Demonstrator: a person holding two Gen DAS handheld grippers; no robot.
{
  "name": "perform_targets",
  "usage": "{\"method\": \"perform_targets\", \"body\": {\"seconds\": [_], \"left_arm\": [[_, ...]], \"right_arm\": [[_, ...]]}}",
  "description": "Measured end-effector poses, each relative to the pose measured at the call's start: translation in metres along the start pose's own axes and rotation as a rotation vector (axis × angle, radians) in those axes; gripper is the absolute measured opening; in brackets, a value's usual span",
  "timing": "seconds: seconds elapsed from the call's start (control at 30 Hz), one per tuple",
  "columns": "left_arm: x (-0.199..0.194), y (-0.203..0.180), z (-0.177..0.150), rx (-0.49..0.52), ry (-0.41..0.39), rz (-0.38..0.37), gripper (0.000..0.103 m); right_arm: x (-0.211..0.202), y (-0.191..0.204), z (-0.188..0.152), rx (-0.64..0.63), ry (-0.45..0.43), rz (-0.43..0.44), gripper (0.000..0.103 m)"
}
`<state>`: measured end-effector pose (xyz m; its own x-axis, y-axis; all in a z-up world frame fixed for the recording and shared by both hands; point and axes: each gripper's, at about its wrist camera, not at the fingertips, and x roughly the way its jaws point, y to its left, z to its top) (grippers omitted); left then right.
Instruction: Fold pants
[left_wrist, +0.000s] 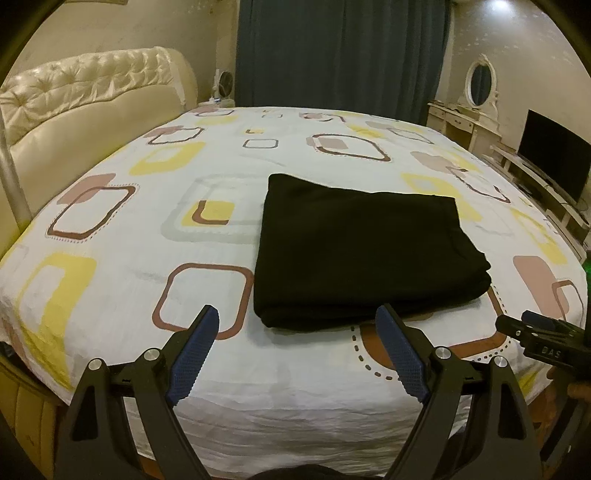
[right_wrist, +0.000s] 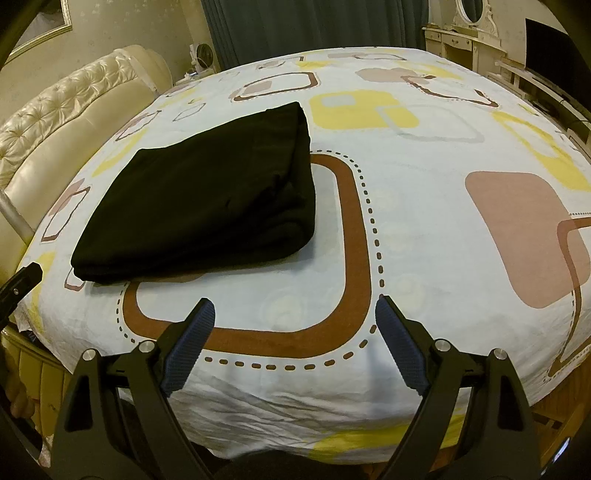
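Black pants (left_wrist: 354, 251) lie folded into a thick rectangle on the patterned bed sheet (left_wrist: 147, 229). My left gripper (left_wrist: 297, 317) stands open just short of the stack's near edge, with nothing between its blue pads. In the right wrist view the same pants (right_wrist: 207, 199) lie up and to the left. My right gripper (right_wrist: 293, 310) is open over bare sheet (right_wrist: 424, 221), to the right of the pants and apart from them. The right gripper's tip (left_wrist: 532, 325) shows at the right edge of the left wrist view, and the left gripper's tip (right_wrist: 22, 284) at the left edge of the right wrist view.
A cream tufted headboard (left_wrist: 85, 96) runs along the bed's left side. Dark blue curtains (left_wrist: 340, 55) hang behind the bed. A dresser with an oval mirror (left_wrist: 480, 83) and a television (left_wrist: 554, 158) on a low stand are at the right. The bed's near edge lies below both grippers.
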<state>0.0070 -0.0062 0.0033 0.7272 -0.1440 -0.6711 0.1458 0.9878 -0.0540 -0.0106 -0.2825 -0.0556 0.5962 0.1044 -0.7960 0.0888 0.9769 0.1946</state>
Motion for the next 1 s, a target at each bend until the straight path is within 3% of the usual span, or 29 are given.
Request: {"method": "perform_targets", "body": {"seconds": [0.5,1.0], "left_arm": [[0.001,0.005,0.004,-0.016,0.002,0.054,0.086],[0.003,0.009,0.005,-0.042,0.023,0.043,0.087]], "right_arm": [[0.003,0.004,-0.003,-0.007,0.012,0.008,0.089],[0.007,0.007,-0.006,-0.018,0.026,0.014,0.089]]}}
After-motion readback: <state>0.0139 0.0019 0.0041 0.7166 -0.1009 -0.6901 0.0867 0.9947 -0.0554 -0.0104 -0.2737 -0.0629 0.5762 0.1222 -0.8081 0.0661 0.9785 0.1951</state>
